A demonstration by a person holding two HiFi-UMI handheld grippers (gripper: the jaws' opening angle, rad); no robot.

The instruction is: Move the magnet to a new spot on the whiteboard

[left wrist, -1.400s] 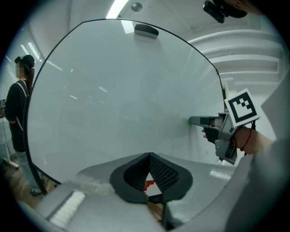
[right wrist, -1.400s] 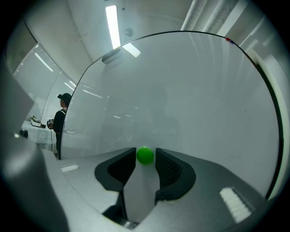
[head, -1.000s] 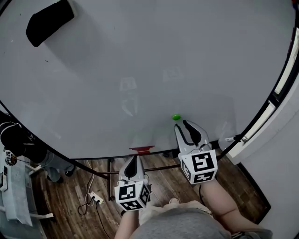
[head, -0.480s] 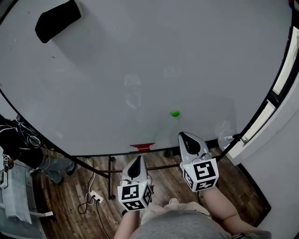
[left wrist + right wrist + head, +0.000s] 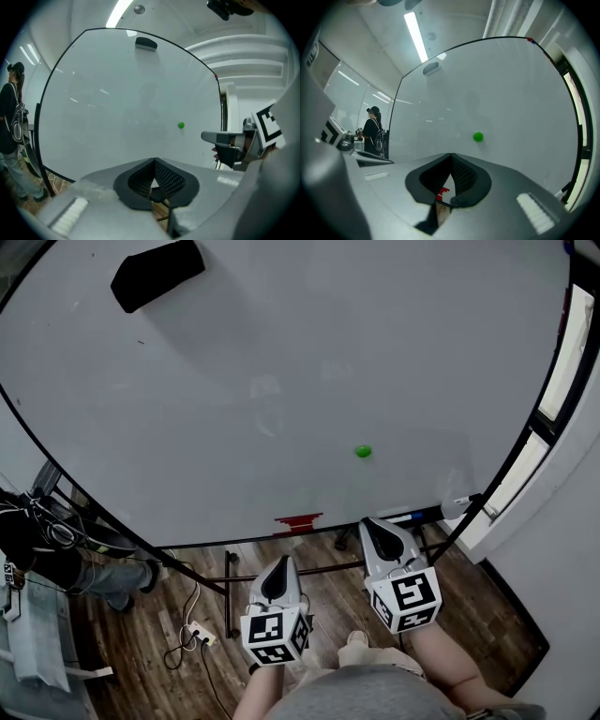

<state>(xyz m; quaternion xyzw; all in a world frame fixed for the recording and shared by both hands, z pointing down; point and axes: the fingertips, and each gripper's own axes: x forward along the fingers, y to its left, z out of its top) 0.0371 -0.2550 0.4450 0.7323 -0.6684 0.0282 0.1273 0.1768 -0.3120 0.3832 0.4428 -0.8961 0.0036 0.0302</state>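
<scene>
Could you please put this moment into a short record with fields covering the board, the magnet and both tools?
Whiteboard: standing on a frame over a wood floor
Magnet: small, green, stuck to the board's lower right, nothing touching it
Eraser: black, on the board's upper left
Left tool: shut, empty, below the board's lower edge in the head view
Right tool: shut, empty, below the magnet and apart from it
Task state: magnet not held

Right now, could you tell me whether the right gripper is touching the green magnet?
Apart. The head view shows bare whiteboard between the right gripper and the green magnet.
</scene>
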